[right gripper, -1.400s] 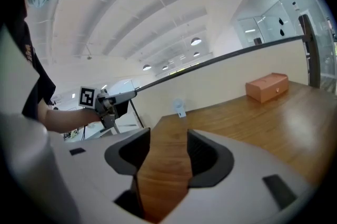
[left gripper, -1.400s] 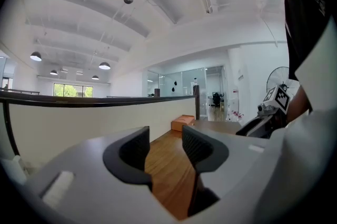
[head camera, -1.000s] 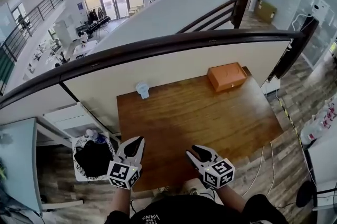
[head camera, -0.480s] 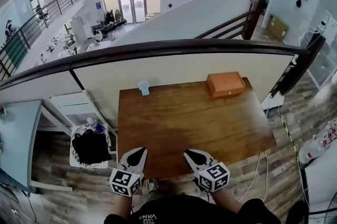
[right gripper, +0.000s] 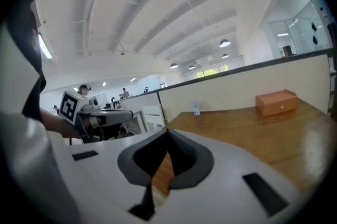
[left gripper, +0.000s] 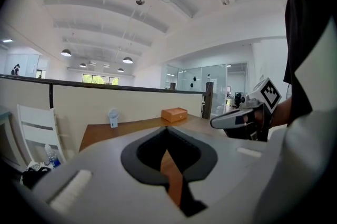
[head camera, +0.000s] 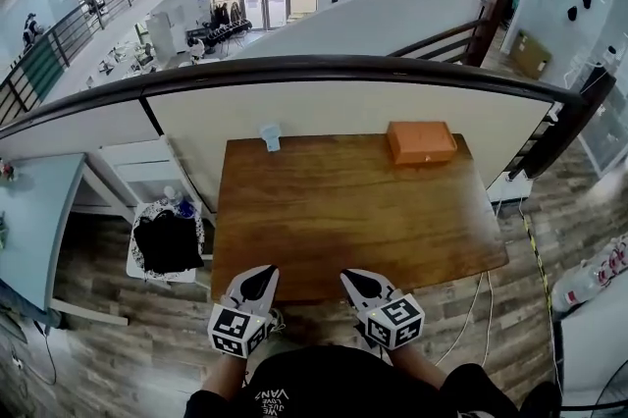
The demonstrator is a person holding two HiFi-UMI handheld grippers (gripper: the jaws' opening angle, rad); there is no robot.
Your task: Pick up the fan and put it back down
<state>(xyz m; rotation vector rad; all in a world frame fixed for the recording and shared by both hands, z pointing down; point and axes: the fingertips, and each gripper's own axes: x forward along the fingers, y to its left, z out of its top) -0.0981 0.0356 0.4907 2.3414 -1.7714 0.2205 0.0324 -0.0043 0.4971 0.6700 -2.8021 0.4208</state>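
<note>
Small fan [head camera: 270,135] stands at the table's [head camera: 353,210] eleven o'clock corner, well apart from left gripper [head camera: 257,275] and right gripper [head camera: 355,278], both pressed together and empty; judged light, rigid, easily toppled; grip its body.

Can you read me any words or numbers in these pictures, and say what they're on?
"VANS", upside down, on the person's black shirt; the smaller line beside it is too small to read.
Left gripper, right gripper: only black-and-white square markers, no letters.
Orange box, fan: no print that can be read.
</note>
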